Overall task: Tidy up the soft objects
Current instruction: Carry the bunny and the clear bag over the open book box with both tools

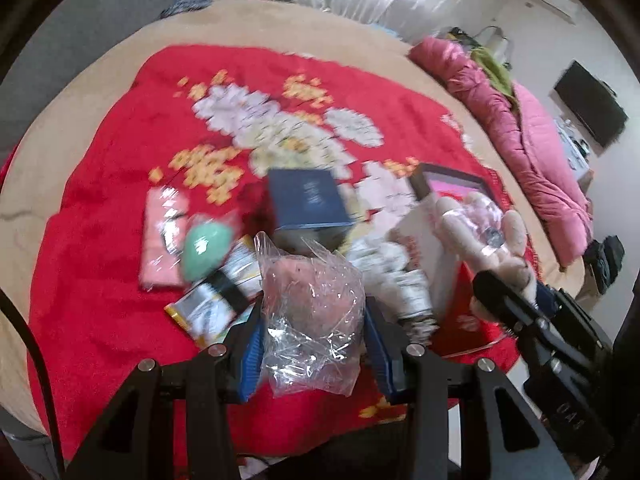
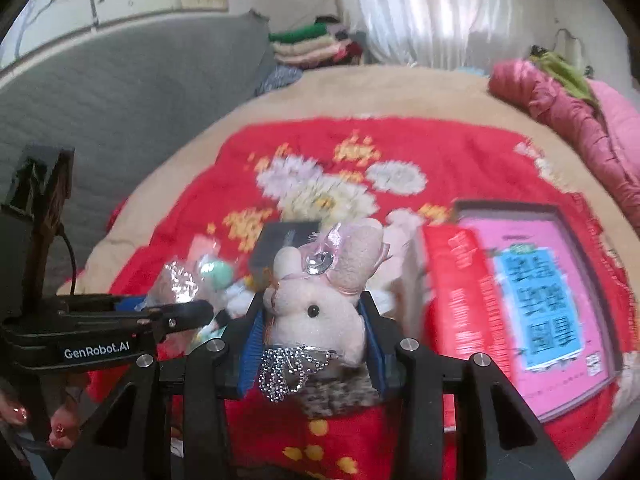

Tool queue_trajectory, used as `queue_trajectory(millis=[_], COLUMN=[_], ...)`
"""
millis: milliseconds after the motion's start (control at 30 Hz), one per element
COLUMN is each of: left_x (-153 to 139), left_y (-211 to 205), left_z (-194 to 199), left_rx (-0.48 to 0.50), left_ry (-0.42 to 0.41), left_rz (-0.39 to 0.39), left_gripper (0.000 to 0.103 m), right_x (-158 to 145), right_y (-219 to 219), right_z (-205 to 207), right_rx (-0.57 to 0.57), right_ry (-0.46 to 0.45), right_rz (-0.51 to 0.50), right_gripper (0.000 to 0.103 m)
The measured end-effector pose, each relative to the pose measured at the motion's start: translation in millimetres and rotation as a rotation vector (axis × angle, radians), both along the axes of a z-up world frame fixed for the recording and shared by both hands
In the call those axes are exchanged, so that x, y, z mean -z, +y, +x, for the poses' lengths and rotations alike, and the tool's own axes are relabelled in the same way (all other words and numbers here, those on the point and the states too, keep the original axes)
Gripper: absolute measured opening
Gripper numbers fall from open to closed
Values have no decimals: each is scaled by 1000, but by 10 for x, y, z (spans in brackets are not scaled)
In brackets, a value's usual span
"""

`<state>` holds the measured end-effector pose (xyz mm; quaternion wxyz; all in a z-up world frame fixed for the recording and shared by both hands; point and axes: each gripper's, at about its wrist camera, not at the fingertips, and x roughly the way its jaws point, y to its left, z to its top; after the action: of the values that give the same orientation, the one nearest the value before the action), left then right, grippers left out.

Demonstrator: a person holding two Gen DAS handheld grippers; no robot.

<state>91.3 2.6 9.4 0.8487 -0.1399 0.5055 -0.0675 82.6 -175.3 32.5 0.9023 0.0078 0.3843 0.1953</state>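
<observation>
My left gripper [image 1: 314, 320] is shut on a pink soft toy in a clear plastic bag [image 1: 316, 304], held above the red flowered blanket [image 1: 100, 300]. My right gripper [image 2: 316, 320] is shut on a pale pink plush rabbit [image 2: 320, 304] with a sequin bow and a gem between its ears. The rabbit also shows in the left wrist view [image 1: 492, 232], at the right, with the right gripper [image 1: 520, 296] below it. The left gripper shows in the right wrist view [image 2: 188, 310], at the left, with its bag [image 2: 176, 280].
On the blanket lie a pink packet [image 1: 164, 240], a green round object [image 1: 204, 252], a yellow-white packet [image 1: 216, 304], a dark blue box [image 1: 308, 204] and a red-and-pink book box [image 2: 520, 300]. A pink quilt [image 1: 532, 152] lies at the right. Folded clothes [image 2: 312, 46] are stacked at the back.
</observation>
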Motion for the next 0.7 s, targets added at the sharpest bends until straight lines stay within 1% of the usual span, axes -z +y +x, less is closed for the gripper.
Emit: queue_trajectory(millis=[100, 167, 367, 500, 600, 700], left_x=[-172, -272, -442, -459, -395, -329], left_y=[-254, -467, -1140, -1620, -1920, -2255], left_z=[32, 51, 141, 265, 386, 503], left_rx=[44, 81, 182, 256, 295, 343], left_ry=[-30, -52, -85, -104, -76, -64], left_rz=[15, 18, 3, -1, -10, 49], left_gripper=[45, 45, 45, 45, 45, 45], right_x=[-194, -301, -429, -355, -225, -34], right_y=[-331, -615, -1454, -1918, -2200, -2337], right_z=[-26, -54, -106, -85, -63, -15], right_rx=[93, 148, 298, 364, 383, 375], right_ry=[-40, -60, -78, -49, -21, 26], right_rz=[-16, 4, 51, 59, 55, 43], right_gripper=[45, 45, 45, 45, 45, 45])
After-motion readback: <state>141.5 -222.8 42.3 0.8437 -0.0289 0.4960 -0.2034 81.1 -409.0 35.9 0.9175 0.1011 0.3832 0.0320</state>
